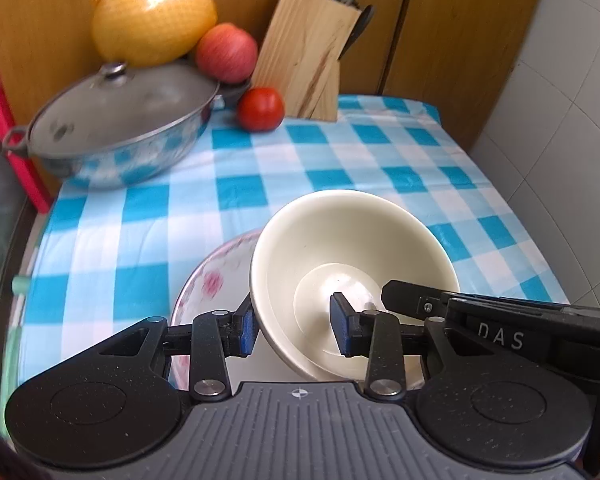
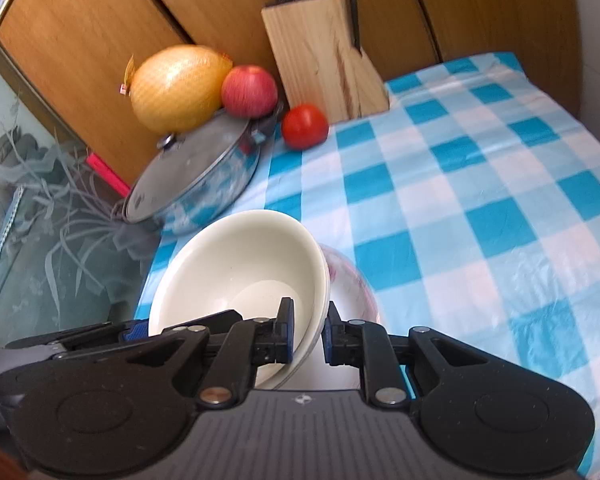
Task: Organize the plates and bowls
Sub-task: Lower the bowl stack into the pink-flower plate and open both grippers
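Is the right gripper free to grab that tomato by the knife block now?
Probably not yet: the right gripper is shut on the rim of the cream bowl, so its jaws are taken. The cloth leading to the tomato looks mostly bare, so with the bowl set down the way seems free.

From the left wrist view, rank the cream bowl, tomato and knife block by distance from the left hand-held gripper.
1. Cream bowl, its rim between the left hand-held gripper pads.
2. Tomato, far across the checked cloth, left of centre.
3. Knife block, just behind the tomato, against the cabinet.
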A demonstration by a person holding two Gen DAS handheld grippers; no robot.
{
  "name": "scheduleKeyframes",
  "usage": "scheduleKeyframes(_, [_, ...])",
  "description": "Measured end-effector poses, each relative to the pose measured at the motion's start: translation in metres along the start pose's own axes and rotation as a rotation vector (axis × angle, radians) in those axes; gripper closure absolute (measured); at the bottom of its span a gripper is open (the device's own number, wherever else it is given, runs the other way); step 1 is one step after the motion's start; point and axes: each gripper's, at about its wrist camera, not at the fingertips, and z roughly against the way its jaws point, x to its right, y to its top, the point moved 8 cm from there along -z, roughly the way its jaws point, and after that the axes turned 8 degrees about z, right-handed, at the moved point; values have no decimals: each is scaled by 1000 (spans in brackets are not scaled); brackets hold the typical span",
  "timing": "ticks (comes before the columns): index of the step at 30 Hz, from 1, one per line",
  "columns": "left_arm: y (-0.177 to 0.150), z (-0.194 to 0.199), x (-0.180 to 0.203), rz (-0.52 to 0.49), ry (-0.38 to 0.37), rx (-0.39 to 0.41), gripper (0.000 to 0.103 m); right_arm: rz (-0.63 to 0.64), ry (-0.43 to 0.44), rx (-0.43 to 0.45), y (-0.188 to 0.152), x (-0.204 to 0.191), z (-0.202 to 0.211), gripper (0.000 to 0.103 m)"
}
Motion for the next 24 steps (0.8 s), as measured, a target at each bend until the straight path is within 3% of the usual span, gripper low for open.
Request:
scheduleKeyframes(12, [-20, -5, -26, 31, 24, -45, 57, 10, -6, -52, -18, -10, -14, 83])
scheduleKeyframes(16, [-20, -1, -37, 35, 70, -10, 46, 59, -79, 0, -13, -8, -6, 75])
scheduleKeyframes(24, [-21, 11, -44, 51, 87, 28, 42, 49, -84, 47, -11, -7, 10, 75])
